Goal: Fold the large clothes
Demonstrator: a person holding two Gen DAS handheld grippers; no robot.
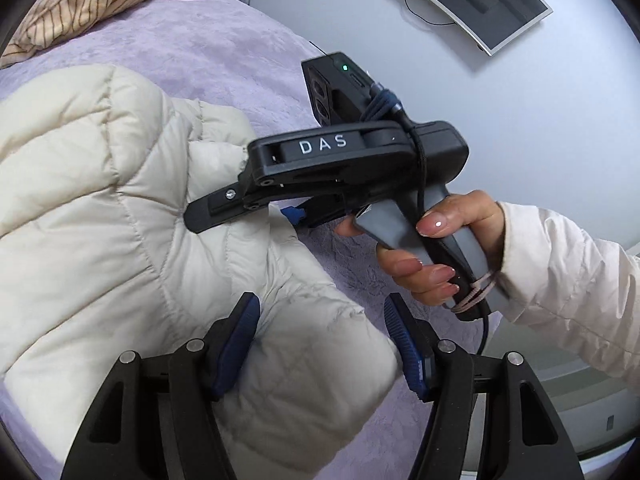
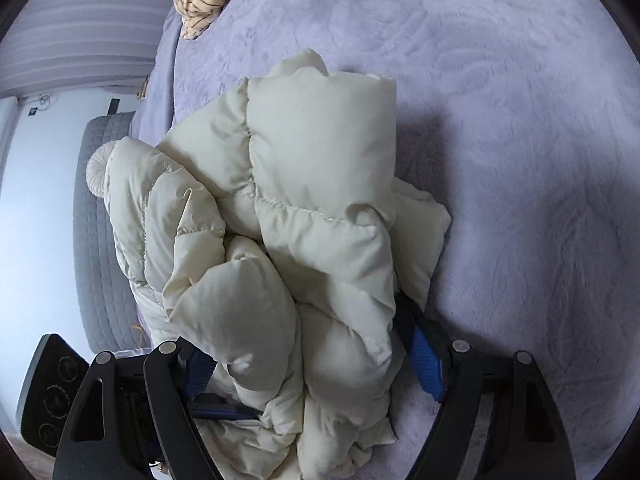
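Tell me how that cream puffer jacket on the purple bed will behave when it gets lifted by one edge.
The puffer jacket will probably sag and unfold rather than hold shape: it lies in soft, bulging folds. It looks light for its bulk, given the puffy quilted panels. The smooth shell may slip between the left gripper pads, which straddle a fold without clearly pinching it.

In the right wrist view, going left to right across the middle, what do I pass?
Grey quilted mat → cream ribbed cuff → cream puffer jacket → lavender plush bedspread.
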